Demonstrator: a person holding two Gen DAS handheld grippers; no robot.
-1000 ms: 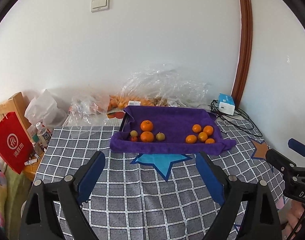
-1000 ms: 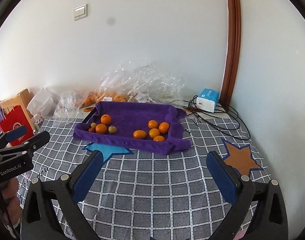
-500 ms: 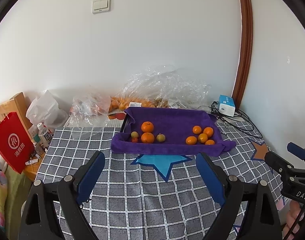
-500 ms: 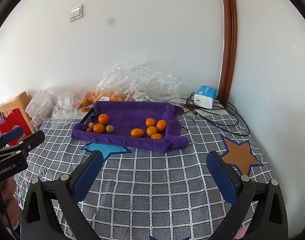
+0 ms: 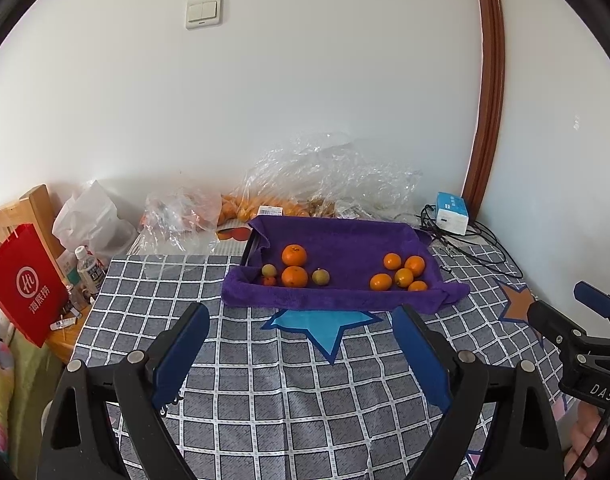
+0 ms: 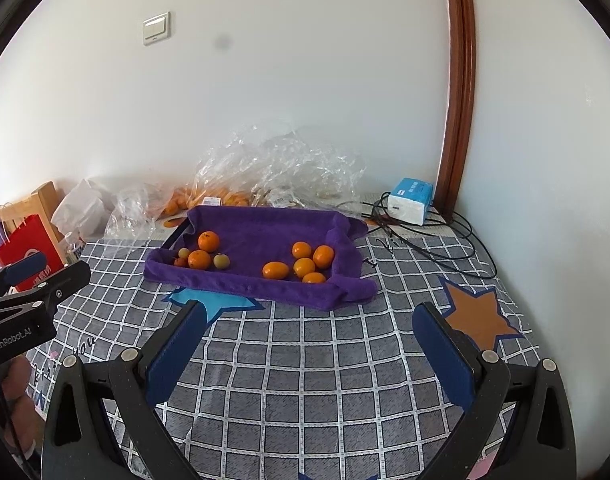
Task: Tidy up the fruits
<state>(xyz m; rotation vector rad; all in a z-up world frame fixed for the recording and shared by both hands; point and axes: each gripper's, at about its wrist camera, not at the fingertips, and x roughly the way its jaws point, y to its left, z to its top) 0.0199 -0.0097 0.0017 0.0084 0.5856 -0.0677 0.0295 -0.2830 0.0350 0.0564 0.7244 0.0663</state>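
Both tongs have been pulled back a little from the purple tray (image 5: 345,236). The left tongs (image 5: 301,344) and right tongs (image 6: 309,344) are spread wide, nothing held. The fruits (image 5: 294,276) are kept in two piles inside the tray; one could be rolled away if bumped.

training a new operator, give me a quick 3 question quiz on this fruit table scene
1. True or false: both grippers, the left gripper and the right gripper, are open and empty.
2. How many orange fruits sit in the right-hand cluster on the purple towel?
3. Multiple choice: the white and blue box sits A) on the towel, B) near the black cables by the brown door frame, C) inside the red paper bag.

Key: 1 true; 2 five; 3 B
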